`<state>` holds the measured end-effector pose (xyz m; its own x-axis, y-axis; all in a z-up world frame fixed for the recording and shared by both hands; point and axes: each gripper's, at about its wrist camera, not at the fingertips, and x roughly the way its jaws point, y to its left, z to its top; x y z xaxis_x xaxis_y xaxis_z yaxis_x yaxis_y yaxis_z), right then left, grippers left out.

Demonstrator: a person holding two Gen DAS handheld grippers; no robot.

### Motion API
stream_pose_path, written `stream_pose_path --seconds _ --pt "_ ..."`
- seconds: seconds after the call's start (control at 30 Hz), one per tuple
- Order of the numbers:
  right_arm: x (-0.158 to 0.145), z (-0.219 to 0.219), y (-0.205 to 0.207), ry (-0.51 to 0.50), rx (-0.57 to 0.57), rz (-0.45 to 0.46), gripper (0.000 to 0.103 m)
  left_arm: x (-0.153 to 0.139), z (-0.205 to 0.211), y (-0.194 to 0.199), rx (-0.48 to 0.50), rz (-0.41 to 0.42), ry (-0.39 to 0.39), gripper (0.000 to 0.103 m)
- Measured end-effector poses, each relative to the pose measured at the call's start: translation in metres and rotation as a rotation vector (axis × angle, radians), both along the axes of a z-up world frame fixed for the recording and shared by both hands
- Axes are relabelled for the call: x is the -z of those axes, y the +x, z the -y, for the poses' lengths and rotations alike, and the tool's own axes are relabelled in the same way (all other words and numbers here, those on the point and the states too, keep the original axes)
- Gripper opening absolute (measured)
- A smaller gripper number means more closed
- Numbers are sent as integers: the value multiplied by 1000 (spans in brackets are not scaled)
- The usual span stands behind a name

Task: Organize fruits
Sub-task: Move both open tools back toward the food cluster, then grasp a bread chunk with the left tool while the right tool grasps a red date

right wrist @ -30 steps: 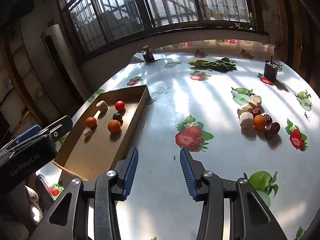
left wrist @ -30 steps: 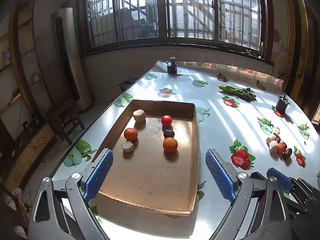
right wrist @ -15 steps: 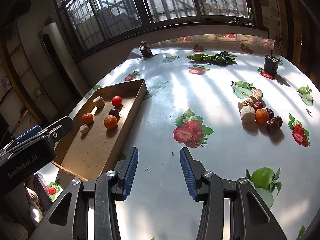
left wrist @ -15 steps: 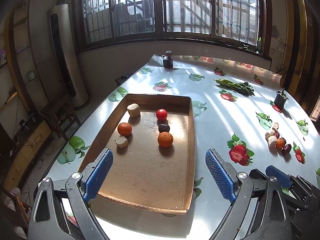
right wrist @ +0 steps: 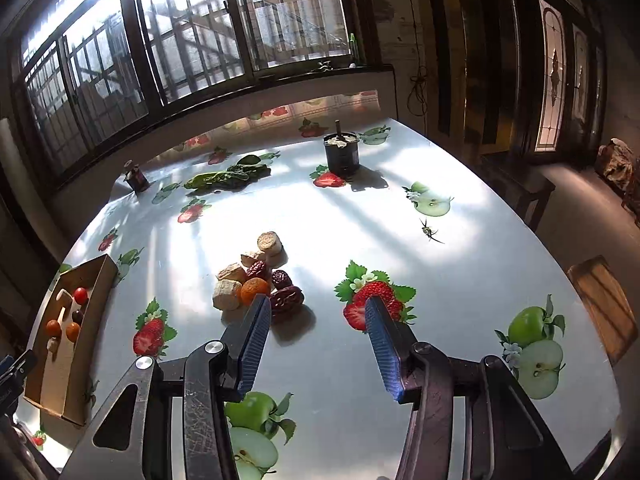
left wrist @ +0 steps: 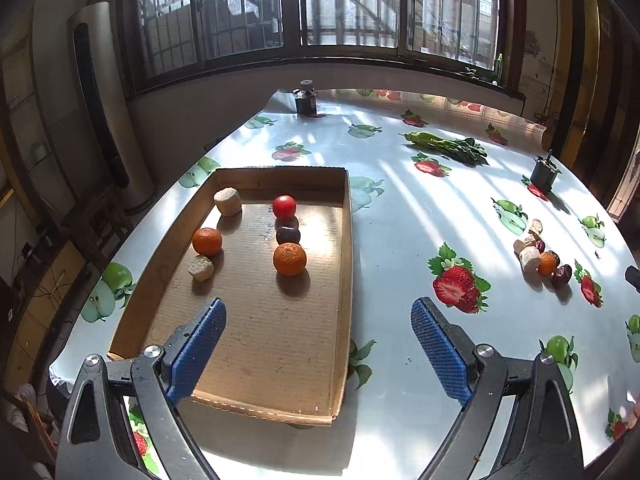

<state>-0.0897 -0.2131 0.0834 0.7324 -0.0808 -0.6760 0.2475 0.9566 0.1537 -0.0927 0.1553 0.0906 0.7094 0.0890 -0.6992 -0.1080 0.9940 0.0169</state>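
Note:
A shallow cardboard tray [left wrist: 348, 264] lies on the fruit-print tablecloth and holds two oranges [left wrist: 289, 259], a red tomato [left wrist: 284, 206], a dark date [left wrist: 288, 235] and two pale chunks [left wrist: 227, 201]. My left gripper [left wrist: 318, 312] hovers open over the tray's near end with nothing between its fingers. A loose pile sits on the cloth to the right: pale chunks [right wrist: 227, 294], a small orange [right wrist: 254, 289] and dark red dates [right wrist: 286, 299]. My right gripper [right wrist: 316, 308] is just this side of that pile, its jaws opening and empty; the left finger overlaps the orange and a date.
A dark tin [right wrist: 341, 153] with a stick in it, a bunch of green leaves [right wrist: 228, 176] and a small dark jar [right wrist: 137, 178] stand toward the window end. The table's curved edge [right wrist: 560, 264] runs close on the right, with a wooden stool [right wrist: 604, 308] beyond it.
My right gripper has swung right, from the bare cloth beside the tray to the loose pile, and its fingers stand wider apart. The left gripper drifted slightly and stays open.

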Motion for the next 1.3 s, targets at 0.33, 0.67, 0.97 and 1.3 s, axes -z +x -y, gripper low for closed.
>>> stream_pose_path --seconds 0.33,0.67,0.97,1.3 --pt "41 -10 61 74 -196 -150 53 0 59 45 213 -123 -177 93" --pt "71 -28 91 106 -263 -183 52 51 132 139 324 -308 -439 84" --pt "74 -30 87 115 -297 -161 45 71 177 160 381 -322 -457 80" --pt "74 -29 66 123 -315 -160 45 76 198 163 441 -305 -408 49"
